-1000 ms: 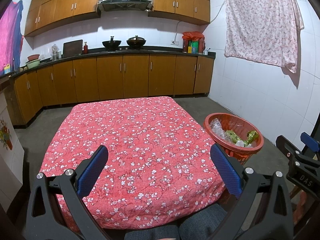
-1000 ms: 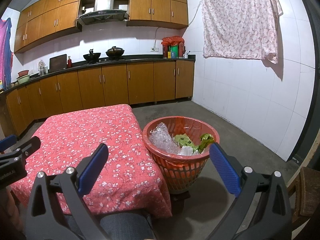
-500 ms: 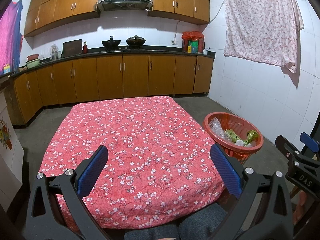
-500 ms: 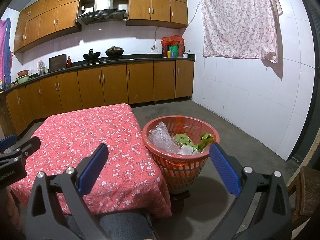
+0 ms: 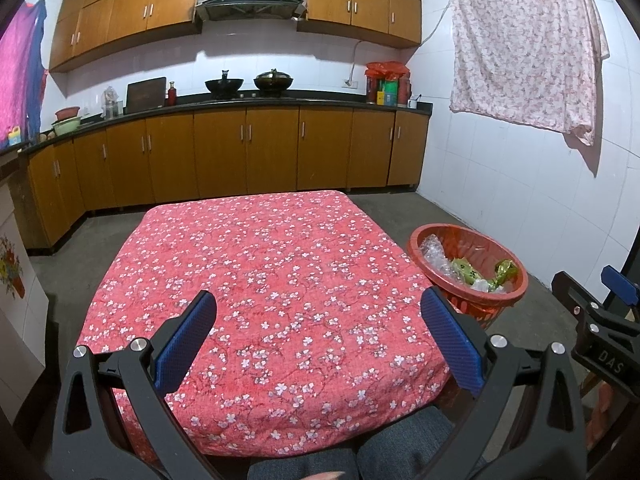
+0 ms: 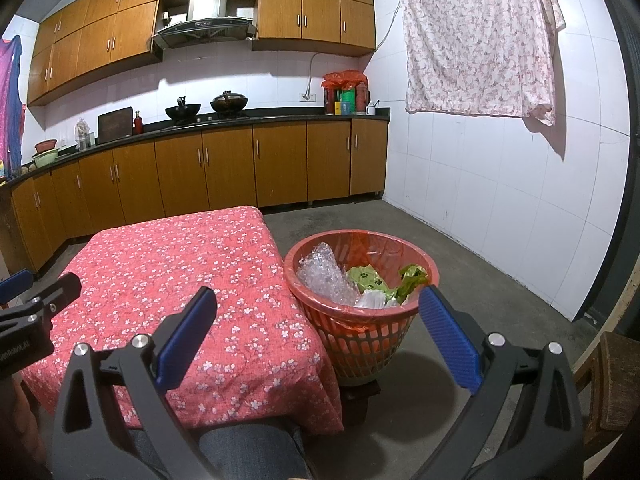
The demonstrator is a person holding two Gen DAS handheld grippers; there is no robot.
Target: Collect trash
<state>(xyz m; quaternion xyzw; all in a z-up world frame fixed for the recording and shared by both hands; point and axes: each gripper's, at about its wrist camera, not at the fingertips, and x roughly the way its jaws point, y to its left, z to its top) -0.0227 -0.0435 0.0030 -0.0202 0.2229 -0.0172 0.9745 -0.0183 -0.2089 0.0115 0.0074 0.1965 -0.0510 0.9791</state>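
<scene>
Left gripper point(image 5: 318, 330): jaws spread wide, nothing between the blue pads point(image 5: 186, 342), held level above the near part of the table point(image 5: 256, 280).
Right gripper point(image 6: 316, 328): jaws equally wide and empty, held over the gap between table corner and basket point(image 6: 360, 280).
Trash: bubble wrap point(image 6: 324, 276), green wrappers point(image 6: 366, 280) and a clear scrap lie inside the basket; how deep the pile goes is hidden by the rim.
Basket position: on the floor, just beside the table's right edge; its base is cut off behind the table corner in the left view.
Hidden: table legs under the floral cloth; the person shows only as grey-trousered knees point(image 6: 248, 448) at the bottom.
Open room: bare concrete floor point(image 6: 480, 280) right of the basket up to the white tiled wall.
</scene>
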